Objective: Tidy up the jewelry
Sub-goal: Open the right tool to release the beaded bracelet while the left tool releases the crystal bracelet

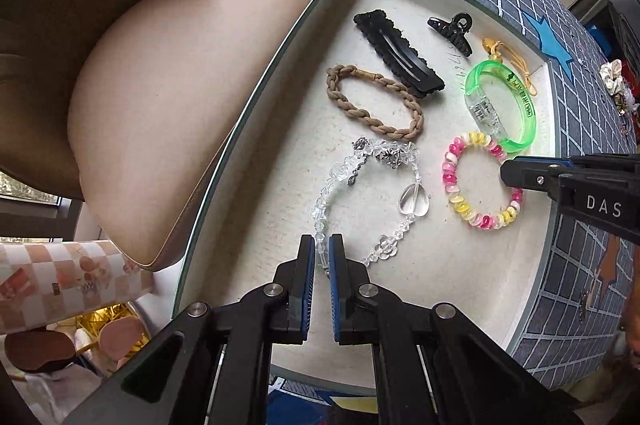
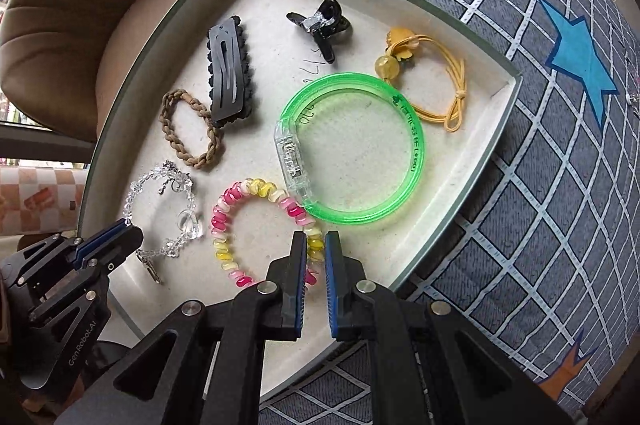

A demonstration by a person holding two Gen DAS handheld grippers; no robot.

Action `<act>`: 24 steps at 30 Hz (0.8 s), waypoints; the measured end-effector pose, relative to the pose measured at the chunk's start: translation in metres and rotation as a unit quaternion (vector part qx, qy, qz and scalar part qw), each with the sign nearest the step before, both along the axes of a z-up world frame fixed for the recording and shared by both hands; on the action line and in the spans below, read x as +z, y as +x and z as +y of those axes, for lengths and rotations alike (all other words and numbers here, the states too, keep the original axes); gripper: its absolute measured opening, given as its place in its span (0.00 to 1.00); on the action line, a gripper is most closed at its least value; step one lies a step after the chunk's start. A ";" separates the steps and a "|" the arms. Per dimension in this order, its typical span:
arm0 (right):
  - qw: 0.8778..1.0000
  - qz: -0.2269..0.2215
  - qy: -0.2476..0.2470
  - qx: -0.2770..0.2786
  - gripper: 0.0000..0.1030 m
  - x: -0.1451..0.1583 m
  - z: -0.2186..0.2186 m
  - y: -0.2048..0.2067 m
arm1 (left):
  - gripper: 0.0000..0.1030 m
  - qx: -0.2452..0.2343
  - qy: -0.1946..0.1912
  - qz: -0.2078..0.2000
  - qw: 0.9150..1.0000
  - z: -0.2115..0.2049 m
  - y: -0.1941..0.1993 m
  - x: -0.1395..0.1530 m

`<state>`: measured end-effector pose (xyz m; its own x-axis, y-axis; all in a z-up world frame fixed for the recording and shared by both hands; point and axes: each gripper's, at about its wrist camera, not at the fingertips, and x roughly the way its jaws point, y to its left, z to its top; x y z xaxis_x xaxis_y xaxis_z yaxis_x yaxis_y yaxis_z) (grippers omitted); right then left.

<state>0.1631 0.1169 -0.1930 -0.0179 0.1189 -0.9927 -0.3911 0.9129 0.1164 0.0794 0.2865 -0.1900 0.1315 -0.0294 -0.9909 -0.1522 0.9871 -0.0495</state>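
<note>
An open white tray [image 1: 440, 285] [image 2: 132, 81] holds the jewelry. My left gripper [image 1: 322, 245] [image 2: 134, 231] points down and is shut on the near strand of a clear crystal bracelet [image 1: 412, 203] [image 2: 188, 221], which rests on the tray floor. My right gripper [image 2: 316, 245] [image 1: 506, 171] is shut on a yellow bead of the pink, yellow and white bead bracelet [image 2: 220, 221] [image 1: 450, 177], lying to the right of the crystal one. Both bracelets lie flat inside the tray.
Farther back in the tray lie a green plastic bangle [image 2: 416, 145], a brown braided hair tie [image 2: 166, 109], a black snap clip [image 2: 228, 81], a black claw clip [image 2: 324, 25] and a yellow elastic tie [image 2: 440, 73]. A beige chair [image 1: 160, 85] stands left; grey checked cloth [image 2: 540, 185] lies right.
</note>
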 end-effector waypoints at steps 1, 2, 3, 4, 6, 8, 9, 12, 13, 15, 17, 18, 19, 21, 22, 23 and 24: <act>1.000 0.000 -0.002 -0.001 0.09 0.000 0.000 0.000 | 0.14 -0.002 0.005 0.003 1.000 -0.002 0.000 -0.001; 1.000 0.003 -0.002 -0.002 0.09 -0.001 -0.001 0.000 | 0.14 -0.005 0.010 0.005 1.000 -0.003 -0.001 -0.003; 1.000 0.002 -0.001 -0.002 0.09 -0.001 -0.001 0.000 | 0.14 -0.007 0.016 0.007 1.000 -0.004 -0.001 -0.004; 1.000 0.001 -0.002 0.000 0.09 -0.001 0.000 0.000 | 0.14 -0.010 0.021 0.009 1.000 -0.005 -0.001 -0.004; 1.000 0.000 -0.006 0.005 0.10 -0.001 -0.001 0.000 | 0.14 -0.011 0.031 0.008 0.999 -0.008 -0.002 -0.005; 1.000 -0.002 -0.010 0.011 0.10 0.000 0.004 -0.004 | 0.14 -0.011 0.038 0.008 0.999 -0.009 -0.002 -0.004; 1.000 -0.001 -0.010 0.012 0.10 0.000 0.005 -0.006 | 0.14 -0.011 0.041 0.009 0.999 -0.011 -0.002 -0.003; 1.000 0.007 -0.007 0.007 0.11 -0.005 0.008 -0.004 | 0.14 -0.012 0.056 0.009 0.998 -0.013 -0.002 -0.002; 1.000 0.012 -0.007 0.004 0.13 -0.004 0.007 -0.003 | 0.14 -0.012 0.061 0.009 0.998 -0.013 -0.002 -0.002; 1.000 0.014 0.000 -0.003 0.19 -0.001 0.003 -0.001 | 0.14 -0.013 0.063 0.008 0.998 -0.014 -0.002 -0.001; 1.000 0.009 0.011 -0.007 0.40 0.004 -0.004 0.004 | 0.14 -0.012 0.061 0.004 0.998 -0.016 -0.002 0.003; 1.000 0.007 0.019 -0.008 0.43 0.007 -0.004 0.003 | 0.14 -0.012 0.063 0.002 0.998 -0.017 -0.002 0.004; 1.000 0.003 0.020 -0.009 0.48 0.012 -0.004 0.003 | 0.14 -0.013 0.065 0.000 0.998 -0.017 -0.001 0.005; 1.000 -0.007 0.029 -0.011 0.49 0.022 -0.004 0.002 | 0.14 -0.014 0.066 -0.002 0.998 -0.019 -0.001 0.009; 0.999 -0.011 0.034 -0.014 0.49 0.027 -0.004 0.001 | 0.14 -0.015 0.064 -0.002 0.998 -0.020 -0.001 0.010; 0.999 -0.015 0.038 -0.017 0.49 0.032 -0.006 0.001 | 0.14 -0.016 0.062 -0.002 0.998 -0.020 -0.001 0.010; 0.999 -0.020 0.040 -0.020 0.50 0.037 -0.008 0.001 | 0.14 -0.018 0.061 -0.001 0.998 -0.023 -0.001 0.013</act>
